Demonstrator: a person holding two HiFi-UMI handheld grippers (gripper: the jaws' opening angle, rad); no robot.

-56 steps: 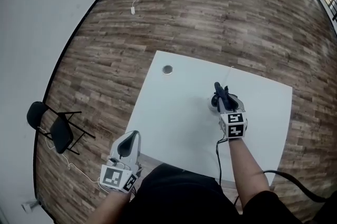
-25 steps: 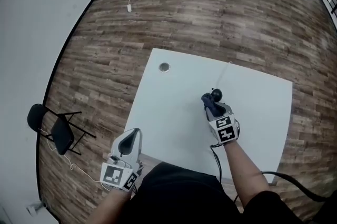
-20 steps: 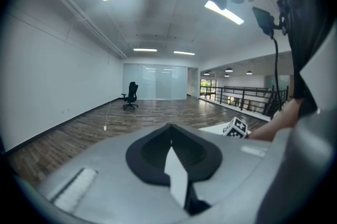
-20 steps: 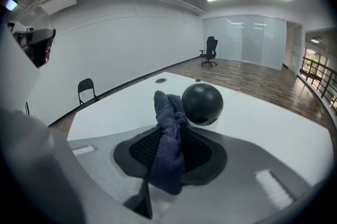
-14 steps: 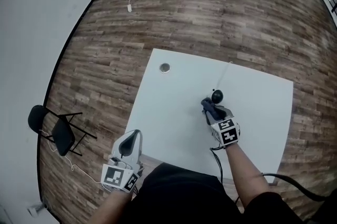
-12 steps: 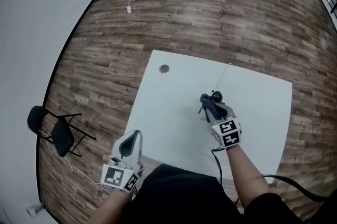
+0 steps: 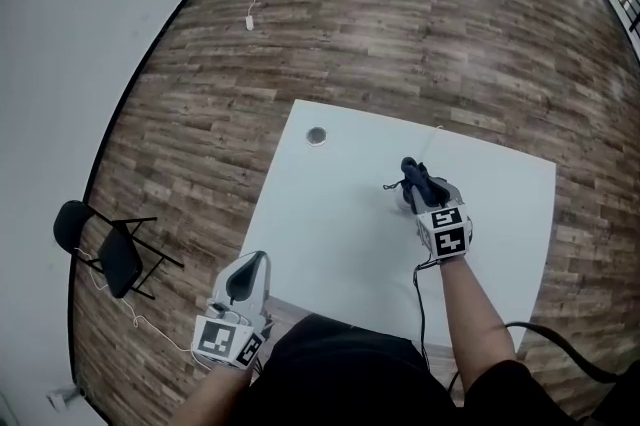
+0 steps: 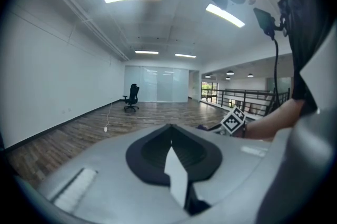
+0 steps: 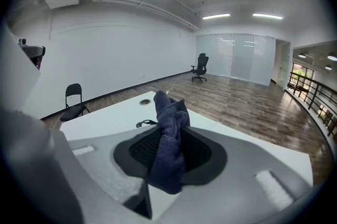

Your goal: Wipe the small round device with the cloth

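In the head view, the right gripper (image 7: 411, 170) is reaching over the far-right part of the white table (image 7: 330, 219), its jaws clamping a dark blue cloth (image 7: 419, 181). The cloth is bunching out past the jaw tips and hanging just above the tabletop. A small dark loop (image 7: 393, 184) is lying on the table just to the left of the cloth. The small round device is not showing as a separate shape here, because the gripper and cloth are covering that spot. A grommet hole (image 7: 317, 135) is sitting near the table's far-left corner, well apart from the gripper. The left gripper (image 7: 250, 266) is hovering off the table's near-left edge, over the wood floor. A folding chair (image 7: 100, 244) is standing farther left.

In the left gripper view, the left gripper's (image 8: 169, 136) dark pads are meeting along a single line with nothing between them. It is pointing across the room toward an office chair (image 8: 131, 97), and the right gripper's marker cube (image 8: 233, 120) is showing at the right.

In the right gripper view, the right gripper's (image 9: 169, 131) jaws are pressing on the cloth (image 9: 169, 149), which is standing up in a folded wad above them. The dark loop (image 9: 146, 123) is lying on the table (image 9: 113, 115) just left of the wad, and the grommet hole (image 9: 144, 102) lies beyond it. The wad and jaws are hiding whatever lies straight ahead, so I cannot place the device.
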